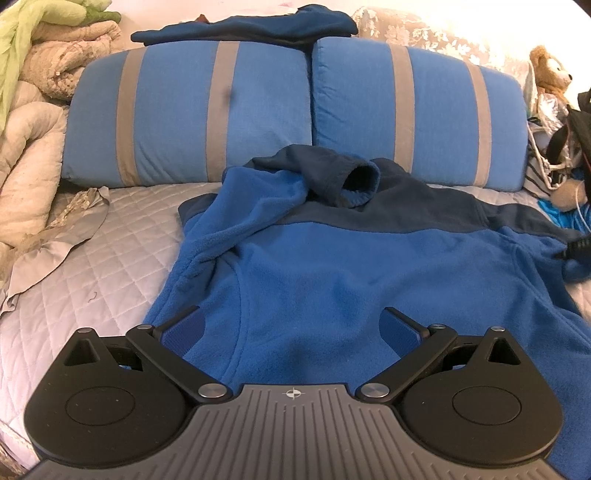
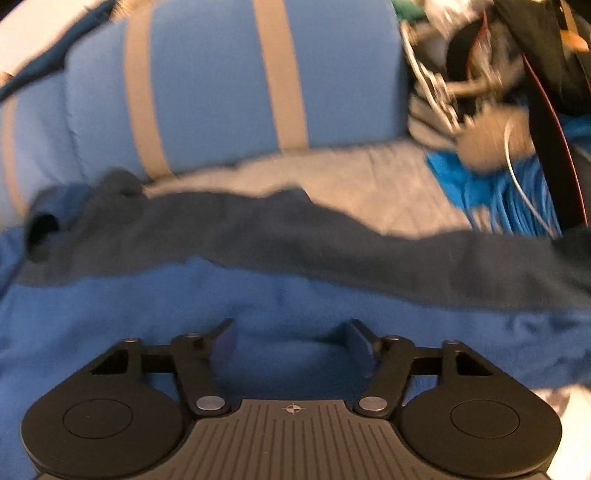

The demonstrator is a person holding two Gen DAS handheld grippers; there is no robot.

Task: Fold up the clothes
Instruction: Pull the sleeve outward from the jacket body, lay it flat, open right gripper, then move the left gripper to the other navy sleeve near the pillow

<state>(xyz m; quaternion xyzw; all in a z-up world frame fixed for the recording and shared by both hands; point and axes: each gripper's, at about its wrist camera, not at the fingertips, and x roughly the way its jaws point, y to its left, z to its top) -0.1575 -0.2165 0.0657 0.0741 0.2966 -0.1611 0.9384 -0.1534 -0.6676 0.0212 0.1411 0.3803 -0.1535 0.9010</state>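
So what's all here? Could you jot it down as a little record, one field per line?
Setting: quilted bed cover
Garment: blue fleece jacket, spread out, one sleeve folded across its top
Behind it: two striped pillows, dark folded garment on top
Right side: teddy bear
Left gripper: open, over the jacket
Right gripper: open, over the jacket; view blurred

blue-and-navy fleece (image 1: 351, 266); blue cushions (image 1: 192, 110), grey stripes
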